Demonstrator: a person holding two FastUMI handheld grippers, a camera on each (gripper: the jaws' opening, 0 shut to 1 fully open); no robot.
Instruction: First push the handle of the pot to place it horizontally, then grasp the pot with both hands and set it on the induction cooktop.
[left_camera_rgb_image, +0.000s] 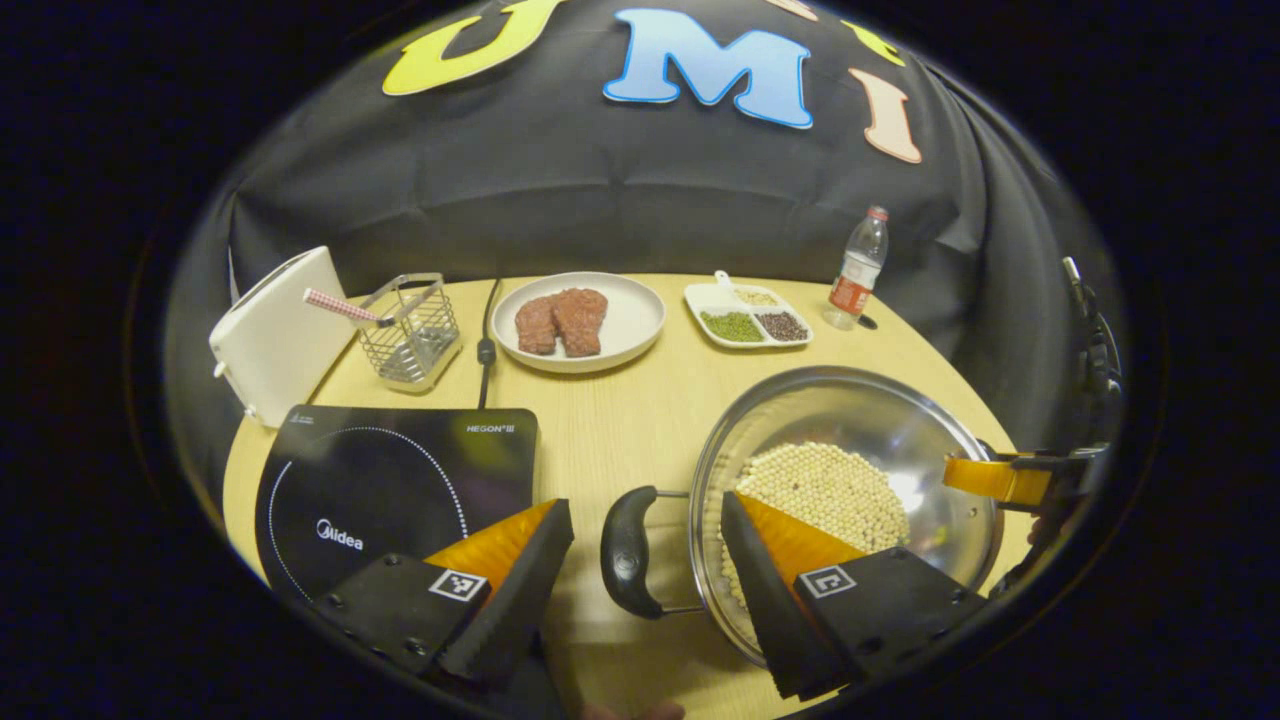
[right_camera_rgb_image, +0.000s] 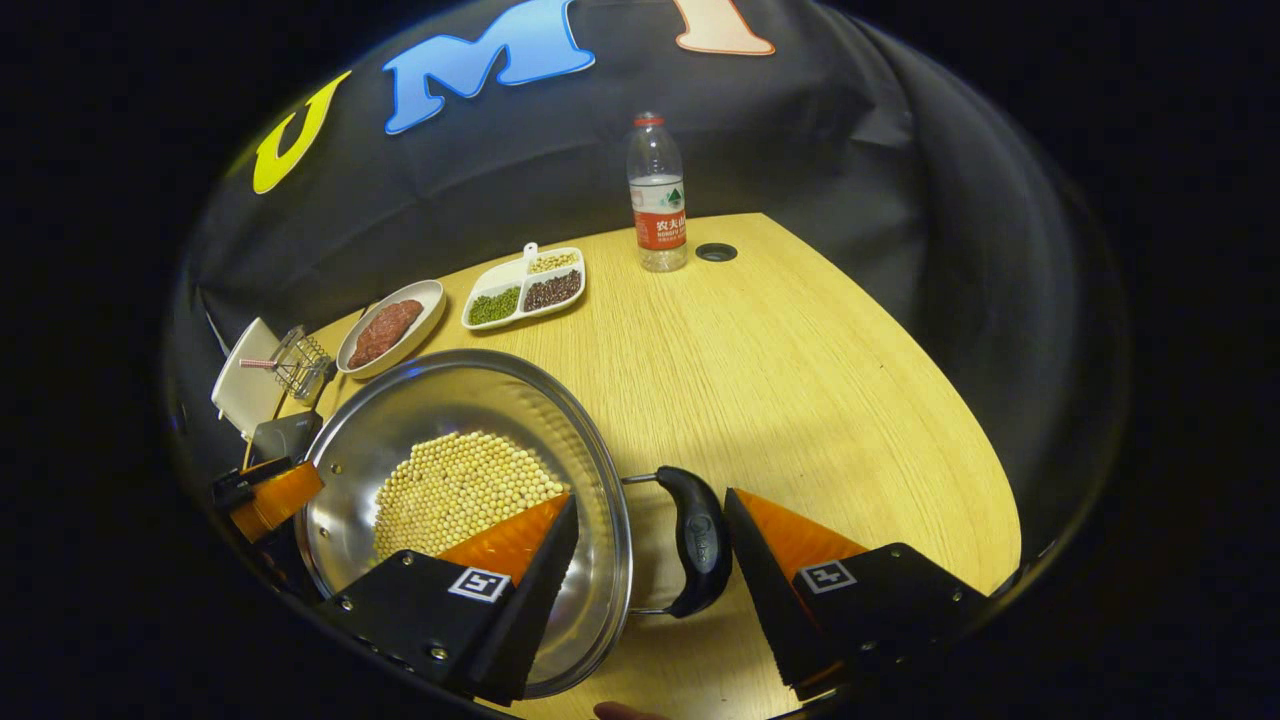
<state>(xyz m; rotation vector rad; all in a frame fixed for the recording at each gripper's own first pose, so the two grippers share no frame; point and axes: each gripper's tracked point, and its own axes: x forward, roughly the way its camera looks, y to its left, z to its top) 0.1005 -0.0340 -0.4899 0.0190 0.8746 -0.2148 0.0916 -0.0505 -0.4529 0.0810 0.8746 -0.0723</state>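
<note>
While the pot (left_camera_rgb_image: 850, 480) of beans sits on the table (left_camera_rgb_image: 620, 410) beside the induction cooktop (left_camera_rgb_image: 390, 490), the left gripper (left_camera_rgb_image: 645, 575) straddles one handle (left_camera_rgb_image: 628, 550), jaws apart, and the right gripper (right_camera_rgb_image: 650, 560) straddles the opposite handle (right_camera_rgb_image: 700, 540), jaws apart.

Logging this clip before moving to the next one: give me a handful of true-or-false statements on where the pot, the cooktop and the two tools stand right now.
1. The pot sits on the induction cooktop. False: it stands on the table, beside the cooktop.
2. The pot holds pale round beans. True.
3. The left tool is shut on the pot's handle. False: it is open, one finger on each side of the handle, not touching it.
4. The right tool is open around the pot's other handle. True.
5. The plate at the back is bare. False: it holds pieces of meat.
</note>
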